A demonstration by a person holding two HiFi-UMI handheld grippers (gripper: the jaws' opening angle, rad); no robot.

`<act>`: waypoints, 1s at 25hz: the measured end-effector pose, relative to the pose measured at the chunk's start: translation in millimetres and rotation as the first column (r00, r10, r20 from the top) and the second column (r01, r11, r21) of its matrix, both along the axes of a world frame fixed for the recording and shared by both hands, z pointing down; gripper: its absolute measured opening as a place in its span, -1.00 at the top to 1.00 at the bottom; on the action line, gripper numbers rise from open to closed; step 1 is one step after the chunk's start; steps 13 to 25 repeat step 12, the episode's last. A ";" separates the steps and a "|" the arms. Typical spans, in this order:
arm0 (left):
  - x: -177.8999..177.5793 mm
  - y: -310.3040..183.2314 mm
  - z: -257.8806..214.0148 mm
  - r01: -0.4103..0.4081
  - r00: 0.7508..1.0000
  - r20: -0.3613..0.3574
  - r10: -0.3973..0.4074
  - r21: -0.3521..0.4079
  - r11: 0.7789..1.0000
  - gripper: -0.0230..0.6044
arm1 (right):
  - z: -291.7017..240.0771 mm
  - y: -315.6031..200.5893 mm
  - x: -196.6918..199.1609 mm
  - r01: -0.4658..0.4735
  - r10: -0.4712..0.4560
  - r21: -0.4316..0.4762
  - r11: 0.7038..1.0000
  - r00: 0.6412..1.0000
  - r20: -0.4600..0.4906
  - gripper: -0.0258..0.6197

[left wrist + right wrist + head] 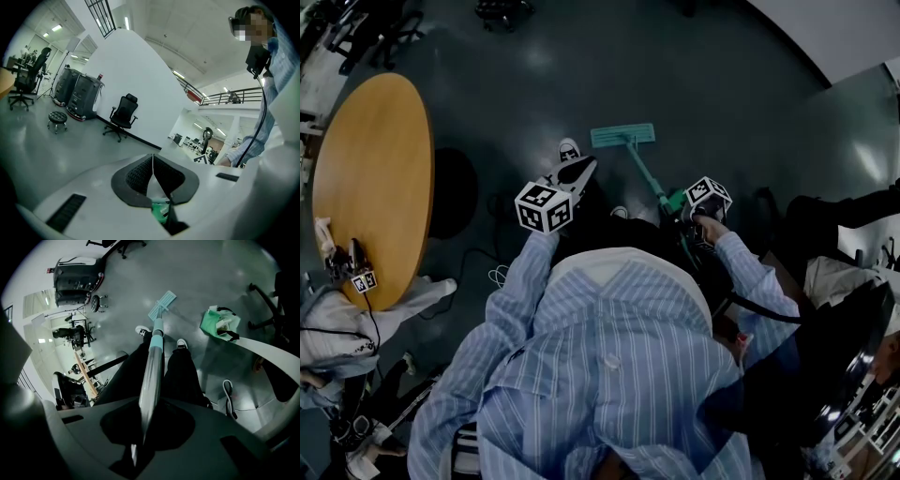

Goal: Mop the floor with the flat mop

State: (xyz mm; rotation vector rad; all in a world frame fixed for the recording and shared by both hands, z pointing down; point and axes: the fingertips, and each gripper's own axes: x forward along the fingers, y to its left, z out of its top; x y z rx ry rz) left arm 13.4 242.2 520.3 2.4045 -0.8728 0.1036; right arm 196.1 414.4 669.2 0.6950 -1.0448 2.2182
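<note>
left gripper (574, 172): held out ahead, jaws together, arm bent | right gripper (692, 214): low at right side, jaws clamped on mop handle (152, 376), elbow bent

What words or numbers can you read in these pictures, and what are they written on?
None can be read anywhere.
Marker cube on the left gripper: black-and-white squares only, no letters.
Marker cube on the right gripper: the same, no letters.
Tag on the round table: a square pattern, too small to read.
Red patch by the far railing: too blurred to read.
Mop handle: no print shows.
</note>
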 end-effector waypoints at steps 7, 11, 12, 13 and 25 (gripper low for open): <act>4.9 -7.0 4.0 -0.018 1.000 0.001 0.018 -0.006 1.000 0.90 | 2.9 -2.7 1.0 -0.011 0.011 0.006 1.000 1.000 0.013 0.74; 8.0 -9.6 4.2 -0.023 1.000 0.003 0.023 -0.007 1.000 0.90 | 3.2 -1.9 4.3 -0.011 0.011 0.000 1.000 1.000 0.006 0.74; 8.4 -10.4 4.1 -0.024 1.000 0.004 0.024 -0.007 1.000 0.90 | 2.9 -2.0 5.0 -0.011 0.011 -0.001 1.000 1.000 0.004 0.74; 8.4 -10.4 4.1 -0.024 1.000 0.004 0.024 -0.007 1.000 0.90 | 2.9 -2.0 5.0 -0.011 0.011 -0.001 1.000 1.000 0.004 0.74; 8.4 -10.4 4.1 -0.024 1.000 0.004 0.024 -0.007 1.000 0.90 | 2.9 -2.0 5.0 -0.011 0.011 -0.001 1.000 1.000 0.004 0.74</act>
